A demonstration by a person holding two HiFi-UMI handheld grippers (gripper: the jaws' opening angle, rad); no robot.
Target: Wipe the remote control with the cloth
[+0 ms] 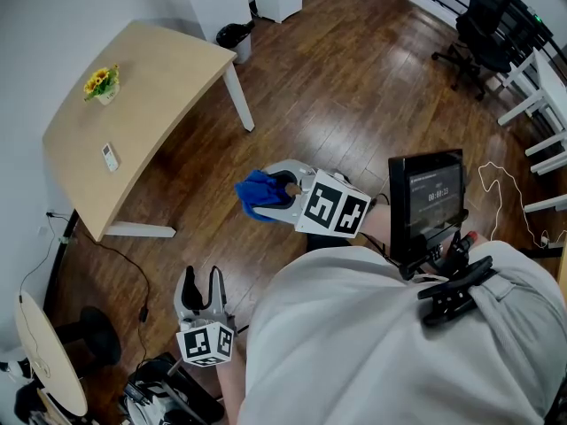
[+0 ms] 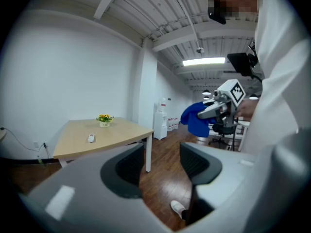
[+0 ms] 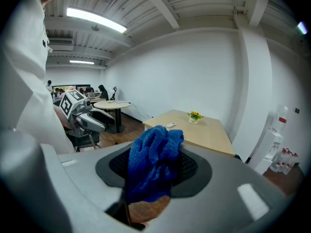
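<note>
Right hand-held gripper (image 3: 156, 171) clamping crumpled blue knit cloth (image 3: 151, 154), left hand-held gripper (image 2: 163, 165) agape

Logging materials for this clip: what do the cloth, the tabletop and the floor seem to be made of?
The cloth looks like a blue knitted textile, matte: nubby, bunched surface. The tabletop looks like pale wood or laminate, smooth, low sheen: even, grainless colour. The floor looks like dark wood or wood-look planks, glossy: plank seams, light reflections.
</note>
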